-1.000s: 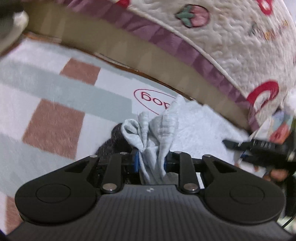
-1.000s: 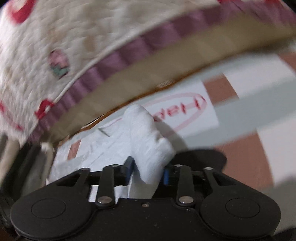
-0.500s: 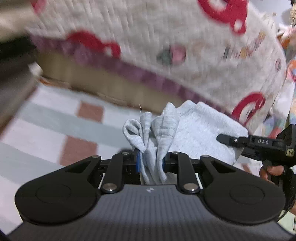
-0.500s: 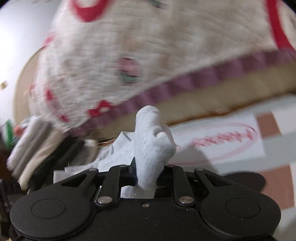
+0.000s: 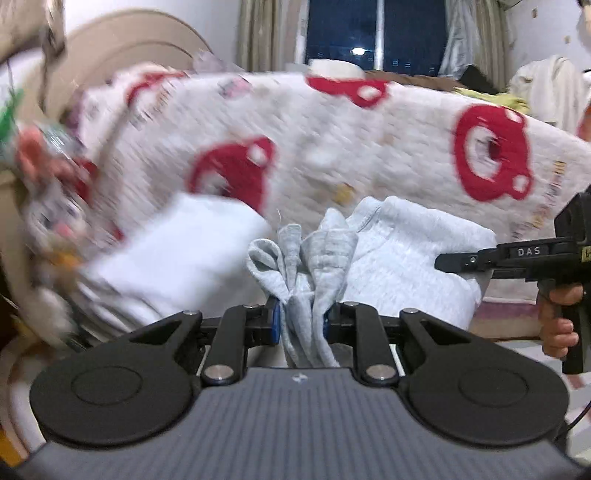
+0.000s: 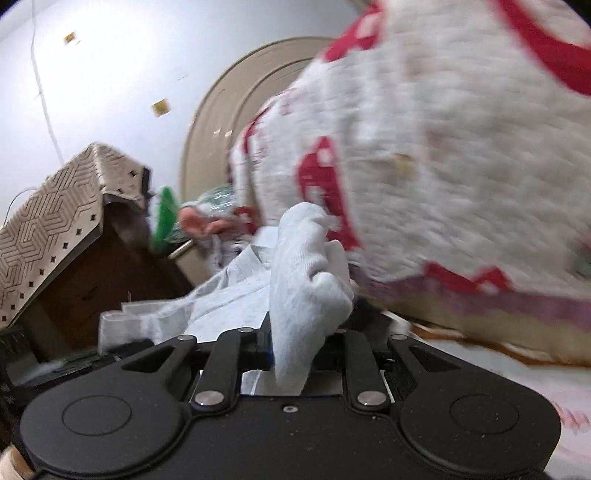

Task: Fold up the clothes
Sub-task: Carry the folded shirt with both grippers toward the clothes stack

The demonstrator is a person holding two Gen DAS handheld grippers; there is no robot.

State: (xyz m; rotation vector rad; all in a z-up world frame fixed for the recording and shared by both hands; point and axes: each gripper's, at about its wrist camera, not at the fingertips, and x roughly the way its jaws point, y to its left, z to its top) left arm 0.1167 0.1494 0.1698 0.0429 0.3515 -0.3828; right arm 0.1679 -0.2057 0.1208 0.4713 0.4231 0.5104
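A light grey garment (image 5: 402,254) hangs in the air, stretched between both grippers. My left gripper (image 5: 301,317) is shut on a bunched grey edge of it. In the left wrist view the right gripper (image 5: 454,260) shows at the far right, held by a hand (image 5: 557,317). In the right wrist view my right gripper (image 6: 303,343) is shut on another bunched corner of the grey garment (image 6: 306,277), and the rest of the cloth trails off to the left. A second pale cloth (image 5: 173,254) appears blurred at left.
A bed with a white quilt with red prints (image 5: 332,155) fills the space ahead. Its beige headboard (image 6: 236,110) curves behind. A wooden cabinet under a patterned cloth (image 6: 51,225) stands at left. A dark window with curtains (image 5: 373,33) is beyond the bed.
Both grippers have risen from the checked floor mat with the garment in them. The views have swung up from the mat to the bed, the wall and the window.
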